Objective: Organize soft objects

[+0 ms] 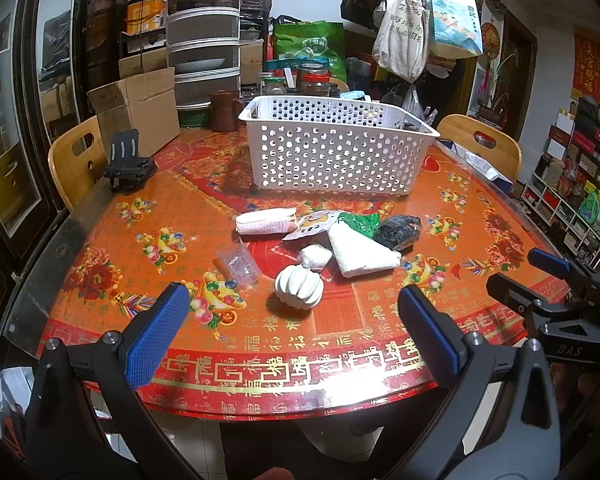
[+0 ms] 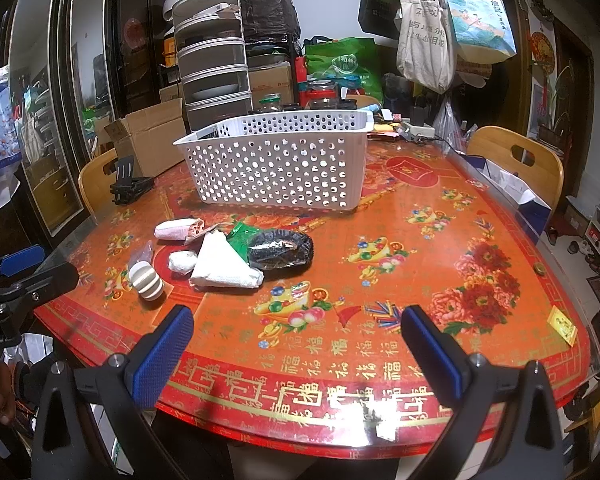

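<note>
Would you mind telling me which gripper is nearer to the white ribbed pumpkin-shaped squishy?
Left. The left gripper hovers directly before the pumpkin squishy, jaws open. The right gripper hovers farther off to the squishy's right, also open.

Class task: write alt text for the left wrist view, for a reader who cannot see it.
The open left gripper hovers over a red patterned table, facing a cluster of soft items: a white ribbed ball, folded white cloth, pink roll and dark bundle. A white perforated basket stands behind; the right gripper shows at right.
</note>
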A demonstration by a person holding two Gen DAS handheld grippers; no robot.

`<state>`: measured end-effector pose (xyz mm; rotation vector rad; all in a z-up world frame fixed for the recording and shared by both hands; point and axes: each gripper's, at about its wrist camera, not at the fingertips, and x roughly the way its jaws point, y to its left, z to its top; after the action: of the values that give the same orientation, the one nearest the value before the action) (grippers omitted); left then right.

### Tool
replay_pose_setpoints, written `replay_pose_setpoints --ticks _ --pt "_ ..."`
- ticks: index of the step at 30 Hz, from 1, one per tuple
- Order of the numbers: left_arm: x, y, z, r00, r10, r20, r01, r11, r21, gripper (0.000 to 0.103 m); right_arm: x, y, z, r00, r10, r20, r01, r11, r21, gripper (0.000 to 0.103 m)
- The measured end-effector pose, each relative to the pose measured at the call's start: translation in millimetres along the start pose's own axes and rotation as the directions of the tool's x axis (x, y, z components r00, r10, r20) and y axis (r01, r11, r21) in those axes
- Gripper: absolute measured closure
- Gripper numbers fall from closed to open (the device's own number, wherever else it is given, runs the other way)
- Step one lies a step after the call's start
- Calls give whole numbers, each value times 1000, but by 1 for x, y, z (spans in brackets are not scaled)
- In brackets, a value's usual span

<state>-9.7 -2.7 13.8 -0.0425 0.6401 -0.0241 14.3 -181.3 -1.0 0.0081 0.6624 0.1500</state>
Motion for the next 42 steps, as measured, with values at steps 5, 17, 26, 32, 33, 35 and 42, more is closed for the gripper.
replay_pose_setpoints --ticks 5,17,26,32,33,35,42 --pt "3 1 -2 1000 24 12 -24 1000 5 0 1 -1 0 1000 19 3 -19 1000 9 0" --pt "59 23 -14 996 -28 -90 25 999 -32 0 41 -3 7 999 41 -33 -40 999 22 0" --pt "109 22 -24 985 -75 -156 73 997 -17 3 84 -5 14 990 91 -106 -87 995 44 3" --pt "129 22 -17 982 -59 -177 57 998 -16 27 104 -5 25 988 88 -128 -83 996 41 12" --pt "131 22 -16 982 -64 -177 62 998 -15 31 108 -5 27 987 88 -133 -84 996 39 13" --pt "133 21 -14 983 -63 -170 63 998 -6 34 114 -6 30 986 90 -141 -86 996 38 14" --pt "146 18 -8 980 -86 -181 89 996 7 63 136 -1 40 979 91 -184 -89 996 19 21"
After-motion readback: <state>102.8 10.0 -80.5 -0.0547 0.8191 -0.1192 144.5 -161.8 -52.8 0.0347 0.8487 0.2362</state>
